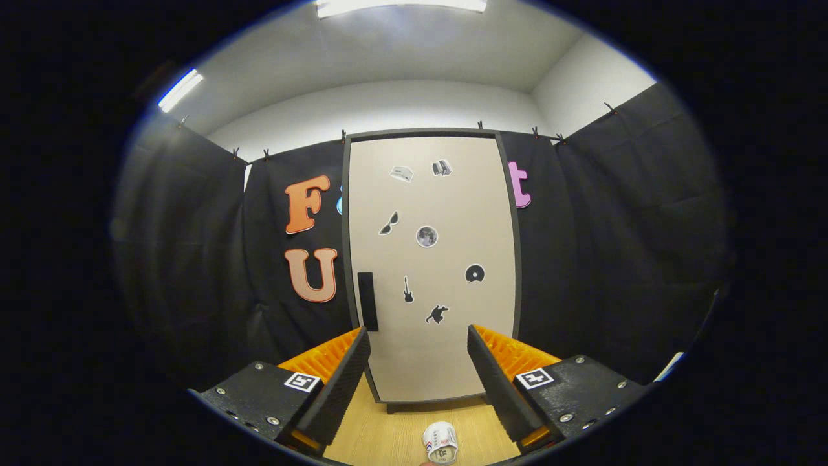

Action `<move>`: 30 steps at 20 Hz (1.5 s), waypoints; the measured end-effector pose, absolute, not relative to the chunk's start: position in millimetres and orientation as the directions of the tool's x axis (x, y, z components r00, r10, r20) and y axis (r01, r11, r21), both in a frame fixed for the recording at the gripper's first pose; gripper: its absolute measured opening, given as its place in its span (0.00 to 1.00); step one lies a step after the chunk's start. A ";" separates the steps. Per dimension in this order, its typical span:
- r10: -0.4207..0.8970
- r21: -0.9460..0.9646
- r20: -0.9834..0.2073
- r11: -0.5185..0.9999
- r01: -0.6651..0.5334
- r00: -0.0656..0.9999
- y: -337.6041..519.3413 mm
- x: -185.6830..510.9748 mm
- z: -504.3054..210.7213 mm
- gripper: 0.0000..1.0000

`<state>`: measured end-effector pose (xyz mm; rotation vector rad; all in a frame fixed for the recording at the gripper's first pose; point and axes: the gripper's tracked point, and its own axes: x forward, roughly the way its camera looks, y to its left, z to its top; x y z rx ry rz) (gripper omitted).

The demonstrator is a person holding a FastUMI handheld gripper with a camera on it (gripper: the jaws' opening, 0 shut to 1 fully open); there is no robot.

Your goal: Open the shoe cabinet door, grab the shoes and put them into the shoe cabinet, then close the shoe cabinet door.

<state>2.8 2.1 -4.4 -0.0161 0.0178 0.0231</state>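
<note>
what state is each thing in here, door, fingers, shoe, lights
shoe cabinet door: closed, flush in its dark frame, stickers on its face
door handle: untouched, beyond the fingers
gripper: fingers open, holding nothing, aimed at the door
shoe: on the wooden floor between the fingers, not gripped
ceiling lights: on

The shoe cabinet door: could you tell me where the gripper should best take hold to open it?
Probably the dark vertical handle at the door's left edge, approached straight from the front. The open gripper is empty, the handle beyond its left finger.
</note>
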 end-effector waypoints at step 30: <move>0.026 -0.040 -0.123 0.999 -0.031 0.992 104.3 259.0 -71.9 0.94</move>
